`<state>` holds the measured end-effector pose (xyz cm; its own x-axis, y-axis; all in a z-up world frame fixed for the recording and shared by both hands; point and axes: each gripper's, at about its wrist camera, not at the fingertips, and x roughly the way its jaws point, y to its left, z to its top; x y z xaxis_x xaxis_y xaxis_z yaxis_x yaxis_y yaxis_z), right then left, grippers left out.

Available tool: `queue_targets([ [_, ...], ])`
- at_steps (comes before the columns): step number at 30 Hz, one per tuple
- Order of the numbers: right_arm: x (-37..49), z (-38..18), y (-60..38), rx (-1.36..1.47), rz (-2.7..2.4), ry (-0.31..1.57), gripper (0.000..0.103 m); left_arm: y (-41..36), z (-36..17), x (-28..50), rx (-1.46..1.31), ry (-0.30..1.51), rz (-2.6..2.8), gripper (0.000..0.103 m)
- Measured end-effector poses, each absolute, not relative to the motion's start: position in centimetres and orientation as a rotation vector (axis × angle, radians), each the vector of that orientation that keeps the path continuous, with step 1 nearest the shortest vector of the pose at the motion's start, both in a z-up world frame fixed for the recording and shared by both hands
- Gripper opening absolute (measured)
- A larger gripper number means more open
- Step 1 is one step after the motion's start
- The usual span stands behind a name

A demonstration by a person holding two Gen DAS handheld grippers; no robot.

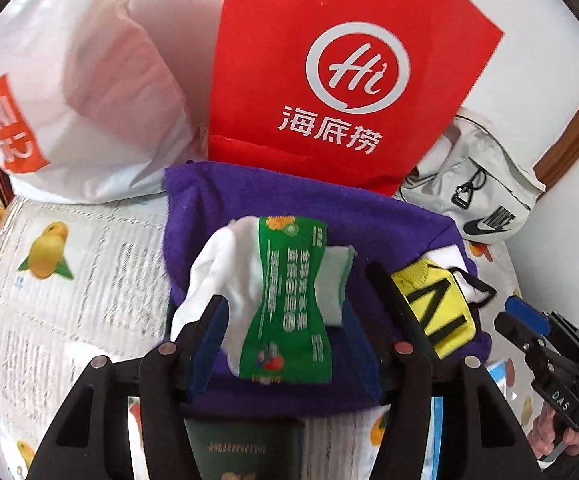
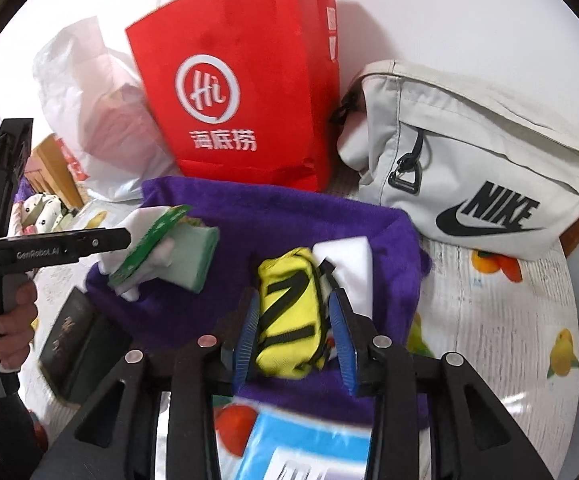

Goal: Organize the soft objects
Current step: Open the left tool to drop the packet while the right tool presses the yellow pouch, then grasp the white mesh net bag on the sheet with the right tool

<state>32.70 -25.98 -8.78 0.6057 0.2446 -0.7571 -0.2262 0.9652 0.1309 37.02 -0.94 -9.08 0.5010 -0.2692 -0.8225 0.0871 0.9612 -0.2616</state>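
A purple towel point(image 1: 289, 208) point(image 2: 273, 216) lies spread on the table. My left gripper point(image 1: 301, 300) is open around a white sock bundle with a green paper band point(image 1: 285, 304), which rests on the towel; the bundle also shows in the right wrist view point(image 2: 161, 248). My right gripper point(image 2: 293, 320) stands open around a yellow sock bundle with black stripes point(image 2: 289, 320) point(image 1: 437, 312), its pads close to both sides. A white cloth point(image 2: 349, 264) lies just behind the yellow bundle.
A red paper bag point(image 1: 329, 72) point(image 2: 241, 92) stands behind the towel, a white plastic bag point(image 1: 81, 92) to its left, a grey Nike pouch point(image 2: 469, 172) to its right. A dark green booklet point(image 1: 245, 448) point(image 2: 77, 344) lies at the towel's near edge. A fruit-print cloth point(image 1: 69, 280) covers the table.
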Motion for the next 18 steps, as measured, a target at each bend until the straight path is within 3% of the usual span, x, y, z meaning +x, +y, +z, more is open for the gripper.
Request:
queue_targets([
  [1,31.7,-8.5,-25.9,0.031,0.270,0.873,0.052,-0.8,-8.7,36.2,-0.192,1.022,-0.212,0.057],
  [5,28.4,-7.8,-25.7,0.054,0.283,0.862,0.058,-0.2,-7.7,33.2,-0.182,0.998,-0.208,0.057],
  [7,26.8,-7.8,-25.3,0.067,0.291,0.871,0.067,0.4,-7.3,31.6,-0.188,0.988,-0.203,0.057],
  [15,19.3,-8.5,-22.2,0.063,0.358,0.913,0.069,2.4,-7.0,25.8,-0.214,0.963,-0.192,0.057],
  [18,16.6,-9.4,-21.2,0.062,0.364,0.932,0.077,3.0,-7.1,24.1,-0.225,0.952,-0.198,0.057],
])
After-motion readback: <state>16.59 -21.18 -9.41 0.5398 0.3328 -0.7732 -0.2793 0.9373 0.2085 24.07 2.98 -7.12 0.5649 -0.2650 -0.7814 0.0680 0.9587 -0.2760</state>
